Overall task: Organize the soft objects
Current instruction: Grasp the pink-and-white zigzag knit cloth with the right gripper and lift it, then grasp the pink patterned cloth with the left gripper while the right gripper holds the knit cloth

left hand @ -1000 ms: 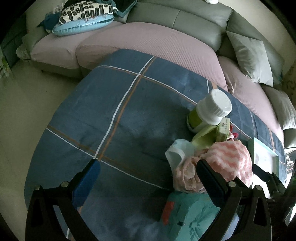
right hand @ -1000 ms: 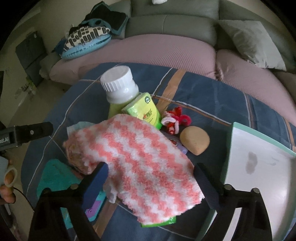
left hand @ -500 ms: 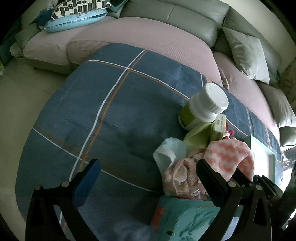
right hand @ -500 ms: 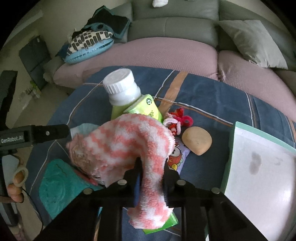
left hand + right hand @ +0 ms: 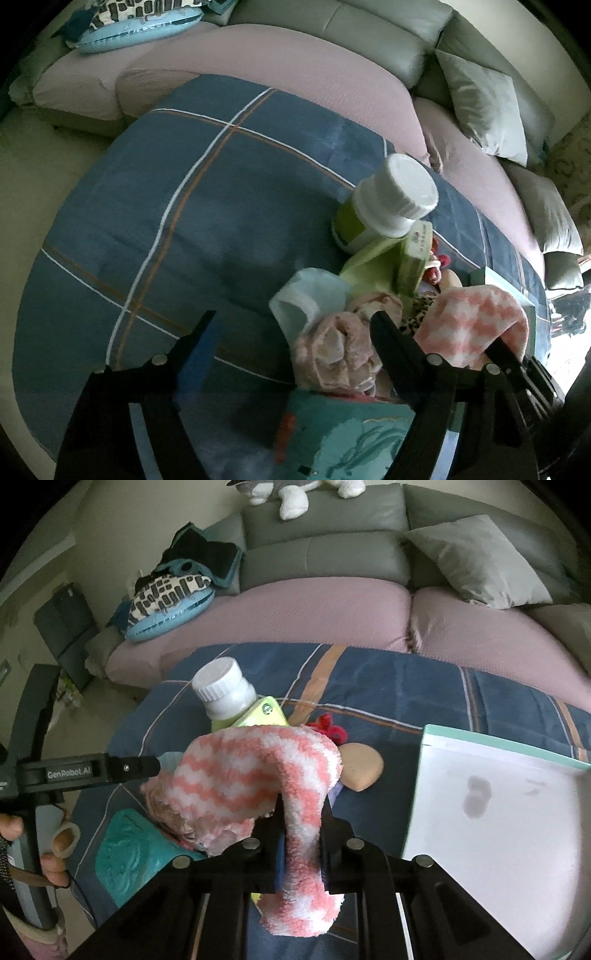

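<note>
Left claw [image 5: 291, 332] jaws apart, closing, nothing between; right finger [image 5: 391, 339] hides part of pale pink cloth [image 5: 332, 350]. Right claw [image 5: 300, 843] clamped on pink-white striped sock [image 5: 255, 771], lifted above teal pouch [image 5: 125, 849], hiding bottle [image 5: 225, 694] base.

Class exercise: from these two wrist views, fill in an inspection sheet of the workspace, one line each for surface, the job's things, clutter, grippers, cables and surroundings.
Surface: blue plaid cloth covers the table.
Job's things: pink-and-white fuzzy sock lifted, one end draped over the pile; crumpled pink cloth and teal pouch lie beneath.
Clutter: white-capped bottle, green packet, tan oval sponge, red hair ties; white tray sits empty.
Grippers: right gripper shut on the sock; left gripper closing, nothing between its fingers.
Cables: thin dark cord by the person's hand.
Surroundings: grey sofa with pillows behind.
</note>
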`<action>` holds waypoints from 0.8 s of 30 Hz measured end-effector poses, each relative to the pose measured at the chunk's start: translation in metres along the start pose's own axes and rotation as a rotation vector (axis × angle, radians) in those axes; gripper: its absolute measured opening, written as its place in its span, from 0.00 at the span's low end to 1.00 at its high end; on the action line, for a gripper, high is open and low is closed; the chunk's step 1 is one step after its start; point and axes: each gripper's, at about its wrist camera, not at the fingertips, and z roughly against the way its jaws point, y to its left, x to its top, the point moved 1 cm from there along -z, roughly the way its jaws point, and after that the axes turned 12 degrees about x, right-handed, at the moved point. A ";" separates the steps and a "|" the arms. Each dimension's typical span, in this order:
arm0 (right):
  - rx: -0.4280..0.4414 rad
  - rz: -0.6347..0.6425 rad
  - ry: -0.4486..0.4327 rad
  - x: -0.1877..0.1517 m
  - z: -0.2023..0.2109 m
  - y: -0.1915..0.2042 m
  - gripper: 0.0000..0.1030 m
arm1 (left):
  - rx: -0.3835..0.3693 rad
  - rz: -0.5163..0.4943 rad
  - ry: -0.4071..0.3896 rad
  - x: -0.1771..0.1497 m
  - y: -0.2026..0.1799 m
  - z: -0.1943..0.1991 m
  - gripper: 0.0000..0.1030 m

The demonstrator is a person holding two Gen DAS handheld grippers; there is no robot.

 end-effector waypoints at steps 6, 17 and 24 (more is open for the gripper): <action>-0.011 -0.022 -0.033 0.001 0.013 -0.008 0.13 | -0.028 -0.033 0.015 -0.001 -0.012 0.002 0.68; -0.013 -0.046 -0.057 -0.002 0.028 -0.015 0.13 | -0.018 -0.092 0.046 -0.001 -0.030 -0.005 0.46; -0.006 -0.059 -0.055 -0.003 0.027 -0.018 0.13 | -0.014 -0.108 0.057 -0.003 -0.031 -0.014 0.17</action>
